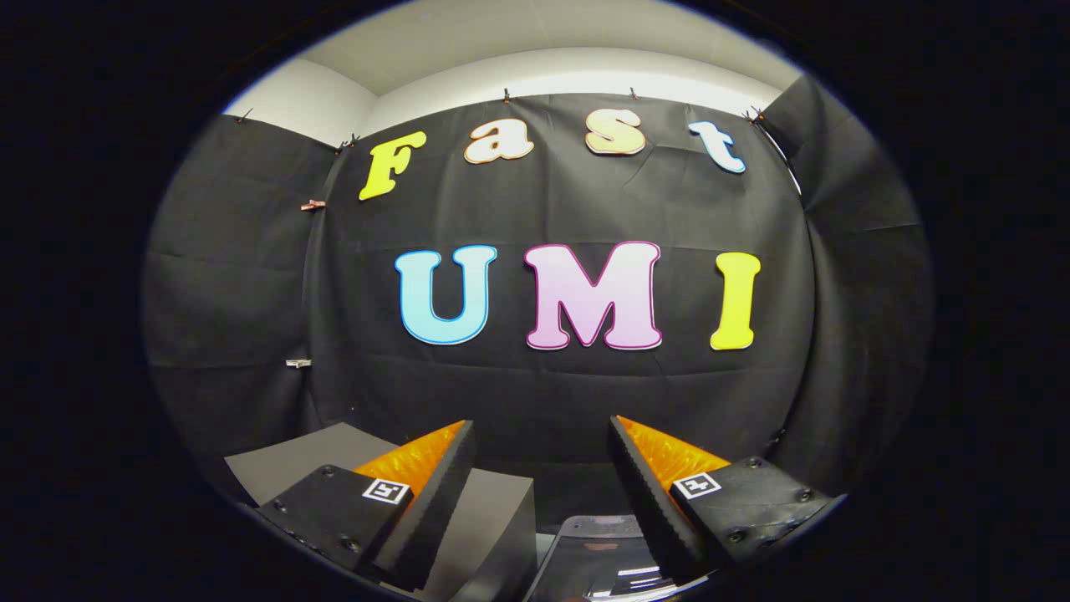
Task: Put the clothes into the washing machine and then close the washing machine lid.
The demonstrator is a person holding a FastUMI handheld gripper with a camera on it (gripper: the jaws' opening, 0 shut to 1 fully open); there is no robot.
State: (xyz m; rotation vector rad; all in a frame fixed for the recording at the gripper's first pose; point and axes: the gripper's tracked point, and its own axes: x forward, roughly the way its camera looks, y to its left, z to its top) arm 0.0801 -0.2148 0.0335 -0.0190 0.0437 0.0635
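1. Fingers (542, 493) of the gripper stand wide apart in the gripper view, with nothing held between them; past the gap there is black booth cloth (552, 393).

2. Risk comes first from the aim. The gripper points level at the cloth wall, well above anything it could work on, so a reach from this pose would likely close on air or push into the cloth. It would have to tip downward before any grasp makes sense.

3. Clothes cannot be made out here, so I cannot tell where they lie relative to the fingers. A blind descent could miss them or pinch only an edge of fabric that slips free on the lift.

4. A dark glossy curved surface (598, 556) sits low between the fingers, nearer the right one. It may be the washing machine's lid or door, but too little of it shows to say, nor whether it is open. Lowering straight down could knock the fingers against it.

5. A grey box-like block (493, 518) lies under and just beyond the left finger, with a flat grey surface (292, 460) further left. The left finger could catch on the block's corner during a downward tilt.
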